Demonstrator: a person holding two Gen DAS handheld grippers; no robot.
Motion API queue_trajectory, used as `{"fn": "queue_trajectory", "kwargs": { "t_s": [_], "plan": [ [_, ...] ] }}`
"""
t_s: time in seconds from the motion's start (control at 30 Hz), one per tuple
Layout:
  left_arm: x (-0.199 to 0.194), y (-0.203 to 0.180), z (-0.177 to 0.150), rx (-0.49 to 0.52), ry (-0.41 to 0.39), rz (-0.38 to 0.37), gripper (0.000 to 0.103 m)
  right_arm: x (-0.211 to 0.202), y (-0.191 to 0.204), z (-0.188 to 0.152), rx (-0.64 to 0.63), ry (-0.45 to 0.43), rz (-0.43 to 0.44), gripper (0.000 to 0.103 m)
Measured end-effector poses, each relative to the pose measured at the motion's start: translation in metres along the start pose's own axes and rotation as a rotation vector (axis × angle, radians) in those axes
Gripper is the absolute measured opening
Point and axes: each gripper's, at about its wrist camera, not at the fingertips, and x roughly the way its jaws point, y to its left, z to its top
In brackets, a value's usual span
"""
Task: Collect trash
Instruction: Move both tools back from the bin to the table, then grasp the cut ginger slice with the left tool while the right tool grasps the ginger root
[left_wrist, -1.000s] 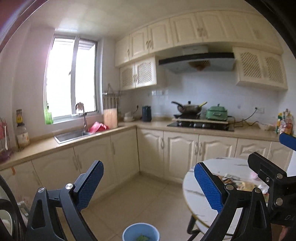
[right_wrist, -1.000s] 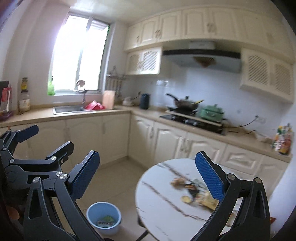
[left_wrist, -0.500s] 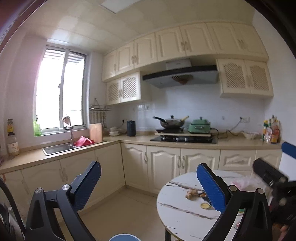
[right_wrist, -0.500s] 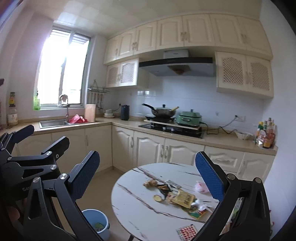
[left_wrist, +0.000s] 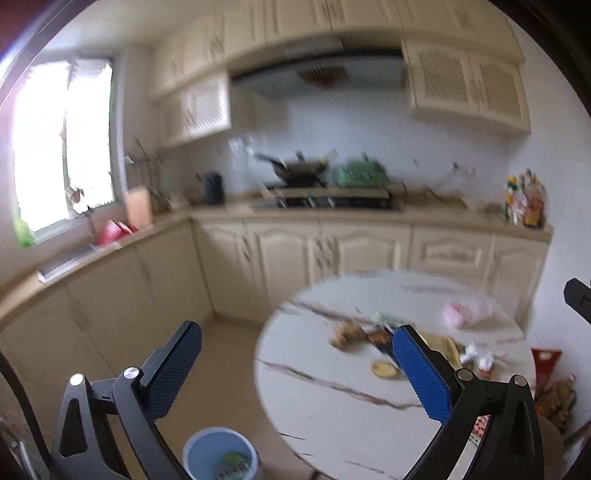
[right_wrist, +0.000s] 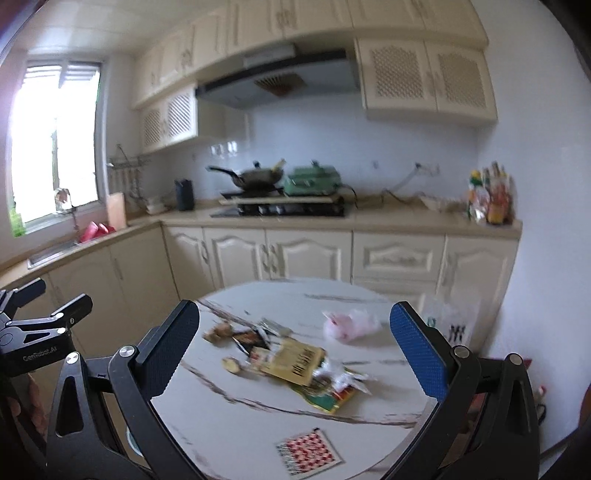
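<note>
Round table: white top with dark marble veining. Snack packet: tan-yellow with dark lettering. Wrapper beneath it: green, yellow and red. Crumpled bag, far side: pale pink. Square card, near edge: red-and-white check. Bin on floor, left: light blue, green scrap inside. Gripper pads: blue, fine textured weave, on black frames. Cabinets: cream. Cooker pot: mint green. Counter: beige.
</note>
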Motion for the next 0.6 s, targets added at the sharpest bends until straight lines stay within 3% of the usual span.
{"fn": "queue_trajectory", "kwargs": {
  "t_s": [0.27, 0.47, 0.6],
  "plan": [
    [0.133, -0.036, 0.002, 0.051, 0.247, -0.084, 0.102, 0.084, -0.031, -0.042, 0.034, 0.183, -0.037, 0.103],
    [0.223, -0.06, 0.024, 0.076, 0.377, -0.106, 0.102, 0.143, -0.044, -0.076, 0.059, 0.331, -0.057, 0.103],
    [0.255, -0.065, 0.022, 0.073, 0.418, -0.102, 0.102, 0.16, -0.051, -0.084, 0.068, 0.369, -0.053, 0.103]
  ]
}}
